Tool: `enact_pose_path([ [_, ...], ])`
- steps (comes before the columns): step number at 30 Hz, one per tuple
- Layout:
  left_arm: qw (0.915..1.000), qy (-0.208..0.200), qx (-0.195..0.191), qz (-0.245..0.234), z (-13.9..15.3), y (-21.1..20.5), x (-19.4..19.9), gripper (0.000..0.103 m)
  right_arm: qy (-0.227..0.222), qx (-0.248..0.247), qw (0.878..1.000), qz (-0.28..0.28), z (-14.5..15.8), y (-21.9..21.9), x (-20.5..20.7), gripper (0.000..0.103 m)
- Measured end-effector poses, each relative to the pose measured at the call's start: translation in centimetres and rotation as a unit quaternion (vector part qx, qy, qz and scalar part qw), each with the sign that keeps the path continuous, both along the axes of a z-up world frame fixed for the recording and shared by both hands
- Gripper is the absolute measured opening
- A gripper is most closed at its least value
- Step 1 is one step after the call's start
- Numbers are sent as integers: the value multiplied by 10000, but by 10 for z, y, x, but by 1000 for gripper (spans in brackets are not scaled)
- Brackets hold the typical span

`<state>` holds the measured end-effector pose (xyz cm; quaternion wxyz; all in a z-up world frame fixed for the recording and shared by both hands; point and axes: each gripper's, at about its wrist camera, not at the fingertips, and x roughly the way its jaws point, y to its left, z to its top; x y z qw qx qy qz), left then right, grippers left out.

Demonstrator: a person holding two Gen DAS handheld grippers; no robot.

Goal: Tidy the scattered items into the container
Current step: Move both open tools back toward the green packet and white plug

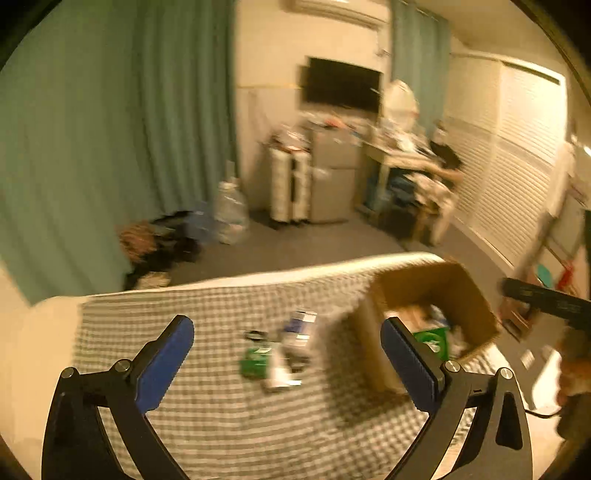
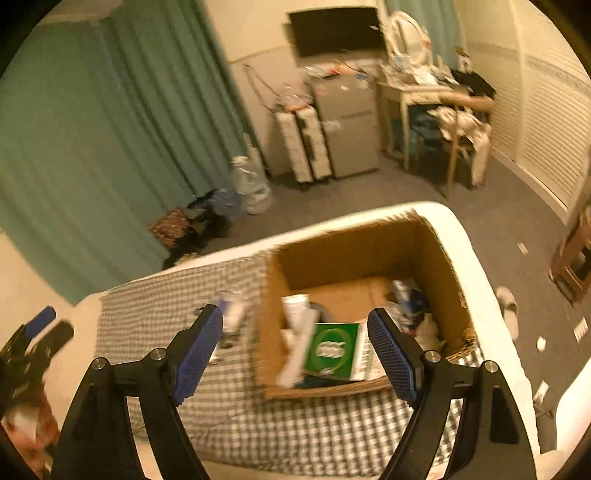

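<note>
Left wrist view first: the left gripper (image 1: 286, 345) hangs above a bed covered by a grey-and-white checked sheet (image 1: 207, 398), its blue-padded fingers (image 1: 164, 363) spread wide with nothing between them. On the sheet between the fingers lies a small blurred heap of scattered items: a dark ring-shaped thing (image 1: 255, 335), a green packet (image 1: 255, 360), a white flat piece (image 1: 277, 373) and a blue-and-white box (image 1: 301, 325). Just to the right of the heap stands an open cardboard box (image 1: 373, 354), near the bed's far right corner; a green carton (image 1: 434, 338) shows inside it, partly hidden behind the right finger. At the far right edge the right gripper (image 1: 546, 301) comes in as a dark blurred bar, held by a hand (image 1: 576, 373)

Right wrist view: at the far left edge the left gripper (image 2: 44, 328) appears, blurred, with one blue pad visible. The right gripper (image 2: 295, 343) is poised over the near edge of the cardboard box (image 2: 439, 266), its fingers (image 2: 195, 350) parted and holding nothing. Left of the box, a blue-and-white box (image 2: 232, 310) lies on the checked sheet (image 2: 295, 432), just beside the box wall. Inside the box lie a white packet (image 2: 295, 308), a white flat strip (image 2: 299, 350), a green carton (image 2: 332, 349) and, towards the right wall, a blue-and-white packet (image 2: 410, 299) among pale crumpled pieces. Beyond the bed, teal curtains (image 2: 110, 147) hang at the left, and a grey cabinet (image 2: 347, 129) stands below a wall-mounted television (image 2: 334, 29)
</note>
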<state>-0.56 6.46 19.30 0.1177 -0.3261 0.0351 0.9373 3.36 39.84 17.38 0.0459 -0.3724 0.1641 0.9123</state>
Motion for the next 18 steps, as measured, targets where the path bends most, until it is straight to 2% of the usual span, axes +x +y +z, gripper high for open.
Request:
enact_pose_path([
  [4, 9980, -138, -38, 621, -1, -63, 6, 103, 163, 155, 9991, 371, 23, -44, 14, 81],
  [9, 9951, -273, 104, 944, -24, -107, 11, 103, 46, 375, 9965, 747, 11, -100, 11, 81],
  [14, 9938, -450, -32, 1012, -69, -122, -5, 103, -341, 195, 9933, 1084, -46, -145, -16, 81],
  [18, 9927, -696, -102, 975, -127, -121, -31, 103, -789, 49, 9889, 1260, -108, -172, -45, 81],
])
